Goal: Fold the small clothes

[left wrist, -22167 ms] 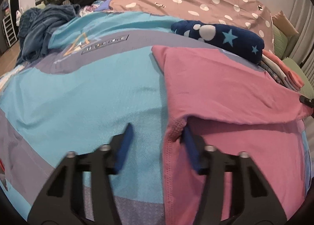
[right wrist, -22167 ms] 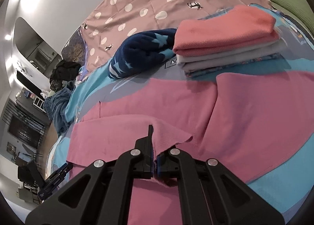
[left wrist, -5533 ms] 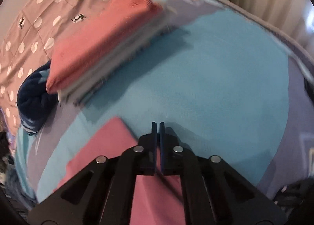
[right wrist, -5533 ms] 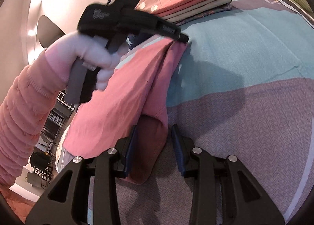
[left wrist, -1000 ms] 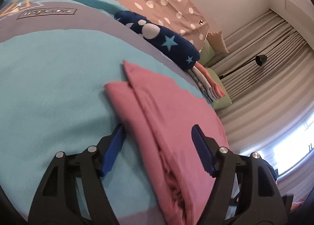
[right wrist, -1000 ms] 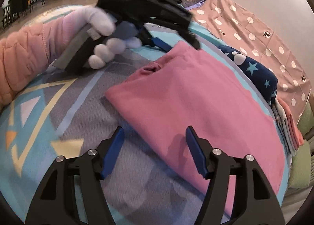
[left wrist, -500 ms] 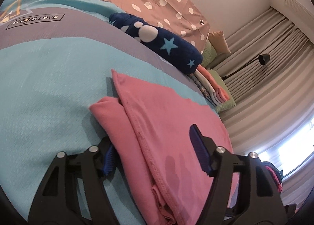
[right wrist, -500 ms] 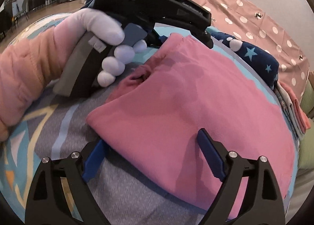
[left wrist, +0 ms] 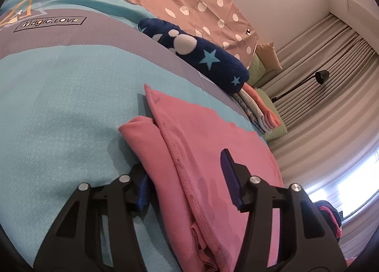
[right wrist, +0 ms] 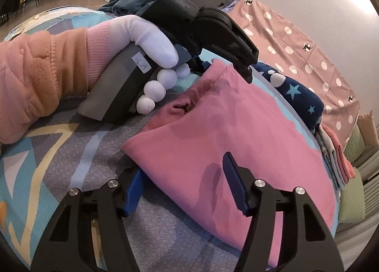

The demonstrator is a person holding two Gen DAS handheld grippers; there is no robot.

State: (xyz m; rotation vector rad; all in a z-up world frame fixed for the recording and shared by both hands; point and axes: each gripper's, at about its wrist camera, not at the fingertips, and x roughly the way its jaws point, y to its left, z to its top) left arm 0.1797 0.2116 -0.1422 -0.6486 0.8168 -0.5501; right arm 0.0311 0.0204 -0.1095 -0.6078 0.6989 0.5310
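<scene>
We are sliding our wide-open left gripper [left wrist: 187,177] and right gripper [right wrist: 182,183] around the pink shirt [right wrist: 236,134]; grabbing only the top layer could undo the fold.

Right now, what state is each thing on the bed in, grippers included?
Pink garment: partly folded, flat on the bed.
Left gripper: open, straddling the garment's edge.
Right gripper: open, straddling another edge.
Navy star blanket: rolled.
Clothes stack: folded.
</scene>
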